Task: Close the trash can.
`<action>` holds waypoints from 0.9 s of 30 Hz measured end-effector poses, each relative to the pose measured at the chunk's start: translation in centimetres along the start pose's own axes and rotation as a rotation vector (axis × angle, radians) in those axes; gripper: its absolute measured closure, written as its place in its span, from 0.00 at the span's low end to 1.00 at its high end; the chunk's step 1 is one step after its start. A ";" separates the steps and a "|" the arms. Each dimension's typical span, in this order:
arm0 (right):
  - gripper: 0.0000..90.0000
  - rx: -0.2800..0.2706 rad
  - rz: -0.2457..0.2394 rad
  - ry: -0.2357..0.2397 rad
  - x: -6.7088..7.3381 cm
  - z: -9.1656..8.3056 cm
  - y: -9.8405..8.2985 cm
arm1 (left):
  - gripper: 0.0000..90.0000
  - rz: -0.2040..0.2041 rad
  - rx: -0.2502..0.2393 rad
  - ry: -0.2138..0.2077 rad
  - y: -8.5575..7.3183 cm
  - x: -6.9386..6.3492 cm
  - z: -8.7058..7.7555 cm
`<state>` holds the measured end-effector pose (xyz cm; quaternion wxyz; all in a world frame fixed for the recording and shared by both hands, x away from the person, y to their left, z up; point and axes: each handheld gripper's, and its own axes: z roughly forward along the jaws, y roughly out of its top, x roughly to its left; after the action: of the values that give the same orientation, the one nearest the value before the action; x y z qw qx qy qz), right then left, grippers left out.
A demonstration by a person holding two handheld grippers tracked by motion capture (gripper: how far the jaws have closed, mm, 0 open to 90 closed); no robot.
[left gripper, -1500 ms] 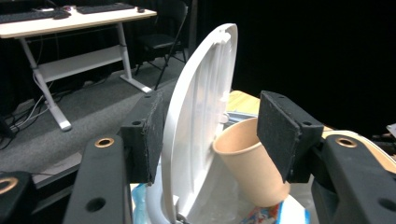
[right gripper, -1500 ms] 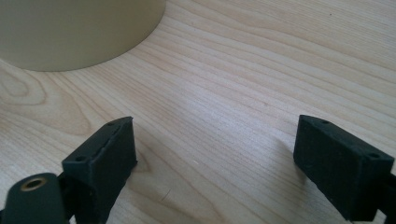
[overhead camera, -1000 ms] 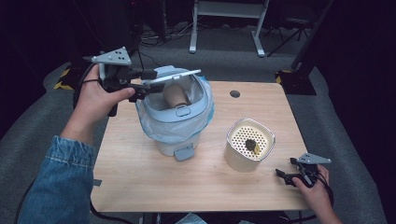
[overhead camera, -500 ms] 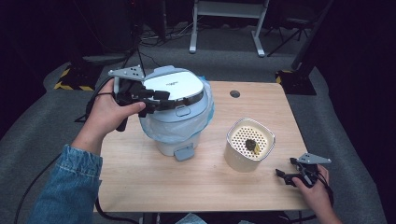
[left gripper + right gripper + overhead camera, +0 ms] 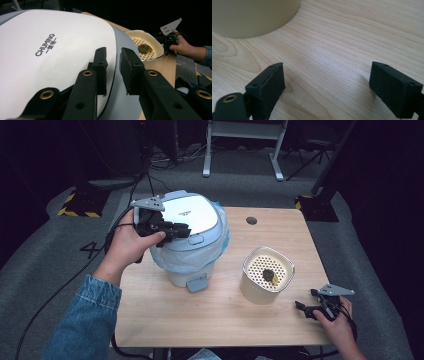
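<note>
Lowered since before, the bin lid point(image 5: 192, 215) was shut; left tongs point(image 5: 113, 65) were narrowing, empty, over it; right tongs point(image 5: 324, 92) were held wide.

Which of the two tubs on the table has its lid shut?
The big pale blue bin under the left tool: its white lid lies flat on top. The small cream tub beside it is open, with a dark lump on its holey insert.

right tongs point(image 5: 327, 85) | jaws wide apart over wooden table point(image 5: 352, 42) | cream container point(image 5: 249, 15), probably, top-left
</note>
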<state>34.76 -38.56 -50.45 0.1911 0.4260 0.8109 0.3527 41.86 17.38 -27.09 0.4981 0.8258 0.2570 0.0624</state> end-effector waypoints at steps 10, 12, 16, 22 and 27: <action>0.14 0.000 0.000 0.000 0.0 0.0 0.0 | 1.00 0.026 -0.004 0.059 0.0 -0.2 0.3; 0.14 0.000 0.000 0.000 0.0 0.0 0.0 | 1.00 0.028 -0.008 0.060 -0.1 -0.3 0.4; 0.14 0.000 0.000 0.000 0.0 0.0 0.0 | 1.00 0.063 0.019 0.093 -0.2 -1.3 1.0; 0.14 0.000 0.000 0.000 0.0 0.0 0.0 | 0.92 0.050 -0.005 0.069 -0.2 -1.3 1.3; 0.15 0.000 0.000 0.001 0.0 0.0 0.0 | 0.55 0.075 -0.040 0.070 0.1 -2.3 1.2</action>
<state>34.76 -38.56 -50.45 0.1908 0.4260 0.8110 0.3528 40.33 15.29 -27.28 0.5026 0.8220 0.2418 0.1151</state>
